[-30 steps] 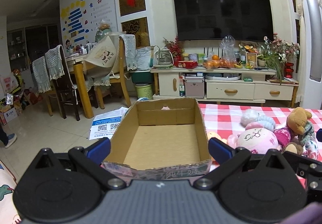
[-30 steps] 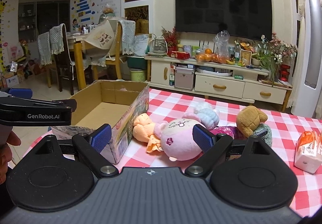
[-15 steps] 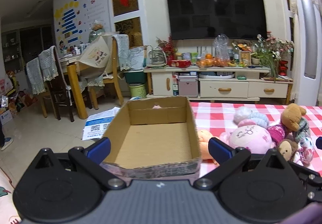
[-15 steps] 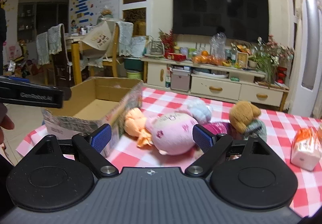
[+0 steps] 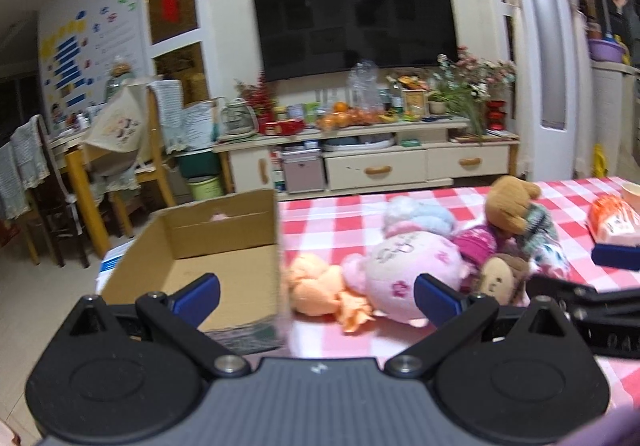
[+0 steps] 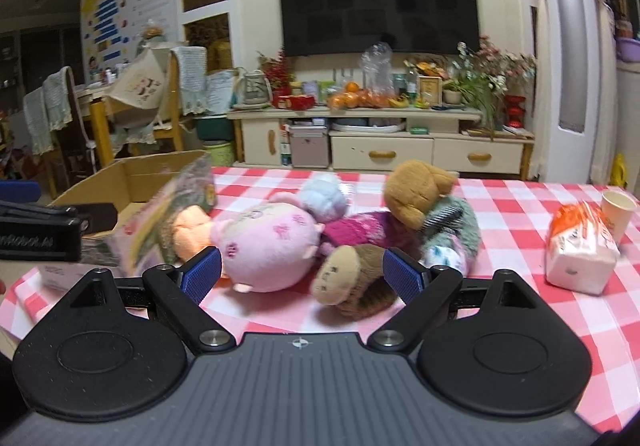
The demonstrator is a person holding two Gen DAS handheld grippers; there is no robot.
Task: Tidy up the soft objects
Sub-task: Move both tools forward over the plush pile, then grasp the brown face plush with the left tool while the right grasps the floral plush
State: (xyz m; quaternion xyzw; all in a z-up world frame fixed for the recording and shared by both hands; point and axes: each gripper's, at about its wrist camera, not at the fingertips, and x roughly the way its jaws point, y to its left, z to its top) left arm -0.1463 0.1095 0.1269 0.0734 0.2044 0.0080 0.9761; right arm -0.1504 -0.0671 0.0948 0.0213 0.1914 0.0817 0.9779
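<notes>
left tongs released, empty | right tongs released, empty | pink doll at 12 o'clock | box at 10 | table

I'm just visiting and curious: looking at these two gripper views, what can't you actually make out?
- Left wrist view: the cardboard box floor's near part, hidden by the left gripper.
- Right wrist view: the print on the box's side, motion-blurred.
- Right wrist view: the dark pink toy, mostly buried under the brown bear and pink plush.
- Right wrist view: the tissue pack lettering, too small.
</notes>
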